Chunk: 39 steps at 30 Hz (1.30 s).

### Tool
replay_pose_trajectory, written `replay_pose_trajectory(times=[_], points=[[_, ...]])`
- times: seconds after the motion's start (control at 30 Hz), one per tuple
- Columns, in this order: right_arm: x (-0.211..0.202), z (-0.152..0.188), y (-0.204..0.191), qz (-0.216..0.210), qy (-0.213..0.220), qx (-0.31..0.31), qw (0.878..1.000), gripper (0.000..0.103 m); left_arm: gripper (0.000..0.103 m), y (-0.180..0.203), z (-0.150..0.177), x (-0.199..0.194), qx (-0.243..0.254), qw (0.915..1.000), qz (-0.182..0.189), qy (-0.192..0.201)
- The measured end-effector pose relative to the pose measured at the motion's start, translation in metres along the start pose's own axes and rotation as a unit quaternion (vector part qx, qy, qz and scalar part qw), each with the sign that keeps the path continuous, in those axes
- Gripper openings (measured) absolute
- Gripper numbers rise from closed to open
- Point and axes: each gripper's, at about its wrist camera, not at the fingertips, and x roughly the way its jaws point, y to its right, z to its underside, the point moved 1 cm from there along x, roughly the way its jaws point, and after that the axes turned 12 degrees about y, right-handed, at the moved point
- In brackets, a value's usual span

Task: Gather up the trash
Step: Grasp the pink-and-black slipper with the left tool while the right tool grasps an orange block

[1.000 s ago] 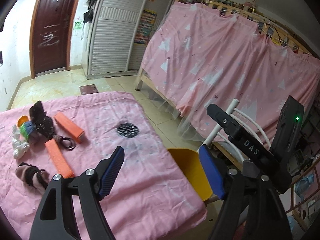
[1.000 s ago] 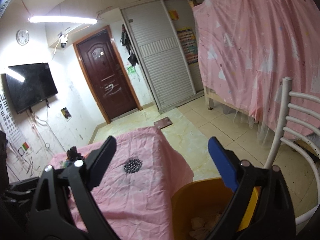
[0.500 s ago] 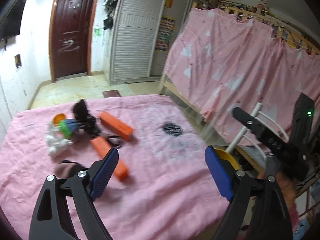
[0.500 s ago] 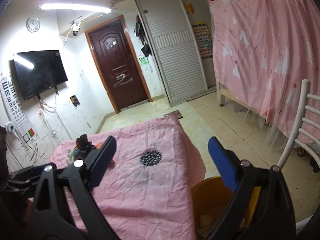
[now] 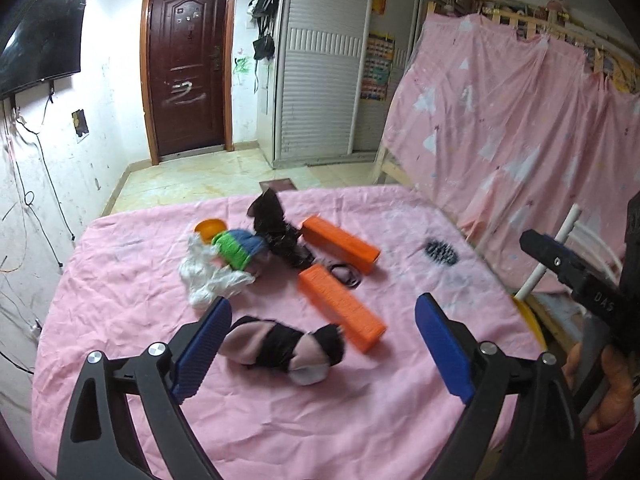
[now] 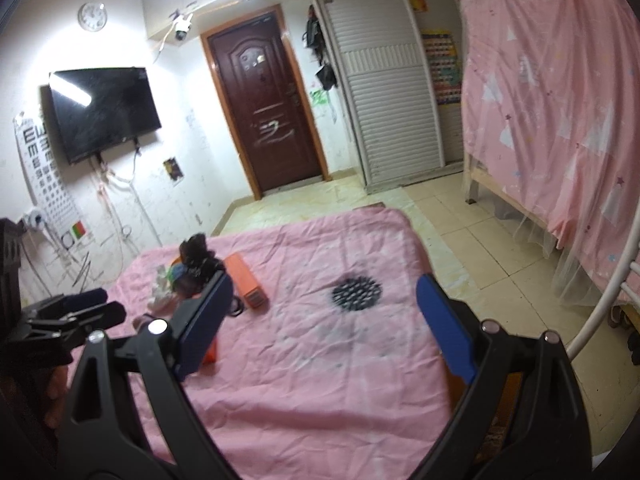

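The left gripper point(image 5: 322, 344) hangs over the near part of the pink-covered table point(image 5: 120, 248) with its jaws spread wide and nothing between them. The nearest piece of trash, a pink-and-black fuzzy bundle point(image 5: 282, 348), lies on the cloth just ahead of the left blue pad point(image 5: 202, 348), inside the line of the open jaws but closer to that pad than to the right one. Its long axis runs roughly across the view, from one pad toward the other, so a straight closing would meet it end-on unless the gripper turns or comes down over its middle. Just beyond it an orange box point(image 5: 342, 306) lies slanting away to the left, a second orange box point(image 5: 340, 242) lies farther back, and behind them sit a black crumpled bag point(image 5: 276, 224), a green-and-blue bundle point(image 5: 238, 248) and white crumpled plastic point(image 5: 208, 278). The right gripper point(image 6: 320, 322) is also wide open and empty, hovering over the right half of the table near a dark printed patch point(image 6: 357, 292), well apart from the heap. The left gripper is plainly the nearer one to the trash. A yellow bin point(image 5: 530, 320) shows only as a rim beyond the table's right edge, on the right gripper's side.
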Motion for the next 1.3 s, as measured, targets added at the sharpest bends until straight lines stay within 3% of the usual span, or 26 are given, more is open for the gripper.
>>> replay_pose_trajectory(times=[0.33,0.53,0.7,1.0,1.3], points=[[0.021,0.020,-0.023,-0.023,-0.038,-0.009,0.999,0.089,0.092,-0.011,0.024,0.027,0.039,0.9985,-0.013,-0.038],[0.033,0.029,-0.037,-0.037,-0.058,-0.018,0.997,0.089,0.093,-0.019,0.034,0.050,0.033,0.9969,-0.021,-0.068],[0.041,0.035,-0.045,-0.047,-0.074,-0.019,0.996,0.089,0.092,-0.022,0.041,0.062,0.021,0.9960,-0.006,-0.087],[0.058,0.045,-0.076,-0.065,-0.104,-0.052,0.991,0.094,0.065,-0.034,0.040,0.049,-0.010,0.9983,0.013,-0.056],[0.081,0.053,-0.112,-0.073,-0.140,-0.099,0.982,0.094,0.061,-0.067,0.023,0.014,-0.055,0.9984,-0.012,0.005]])
